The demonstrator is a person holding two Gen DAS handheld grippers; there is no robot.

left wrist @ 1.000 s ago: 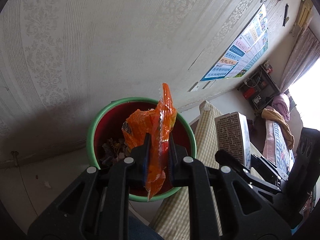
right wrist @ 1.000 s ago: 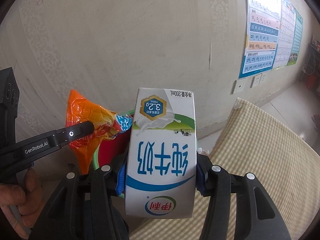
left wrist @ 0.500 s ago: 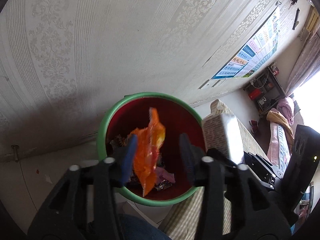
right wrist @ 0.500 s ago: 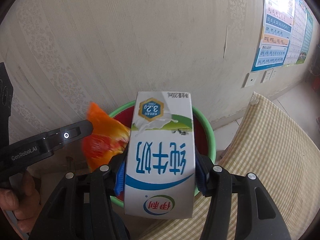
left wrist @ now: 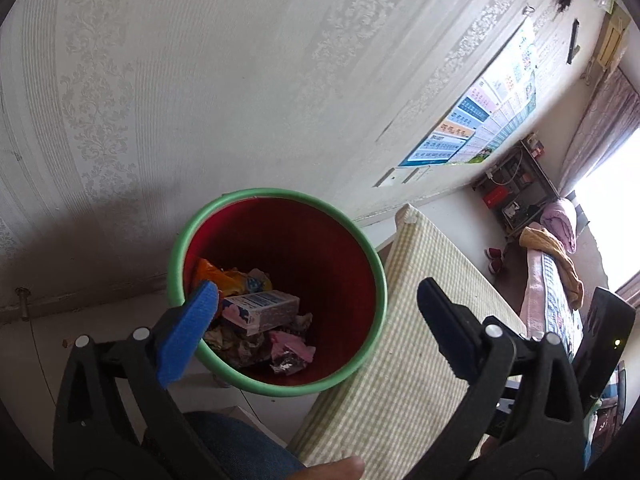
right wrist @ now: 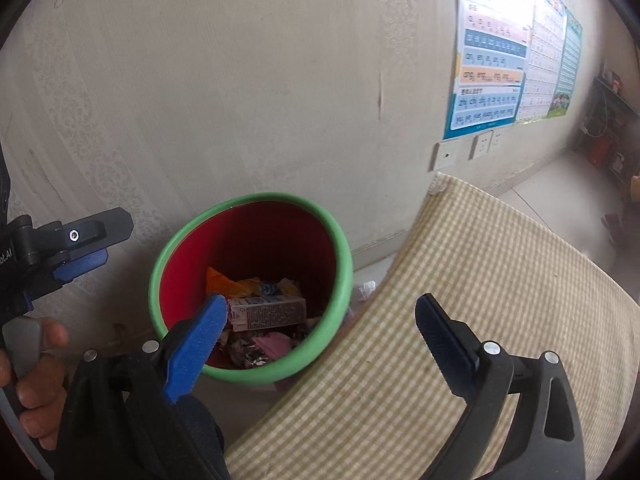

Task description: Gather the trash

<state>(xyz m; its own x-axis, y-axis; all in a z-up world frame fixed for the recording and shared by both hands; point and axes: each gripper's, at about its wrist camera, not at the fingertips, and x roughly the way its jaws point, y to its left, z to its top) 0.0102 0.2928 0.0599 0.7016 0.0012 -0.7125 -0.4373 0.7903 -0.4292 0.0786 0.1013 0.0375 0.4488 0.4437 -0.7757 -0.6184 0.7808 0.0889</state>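
1. Both empty: left gripper (left wrist: 318,300) spread wide, nothing between its fingers.
2. Right gripper (right wrist: 320,316) likewise spread, nothing held.
3. Bin (left wrist: 376,280) sits ahead of and below both fingertips.
4. Carton (right wrist: 266,312) lies inside the bin on other trash, orange wrapper (right wrist: 220,282) just behind it.
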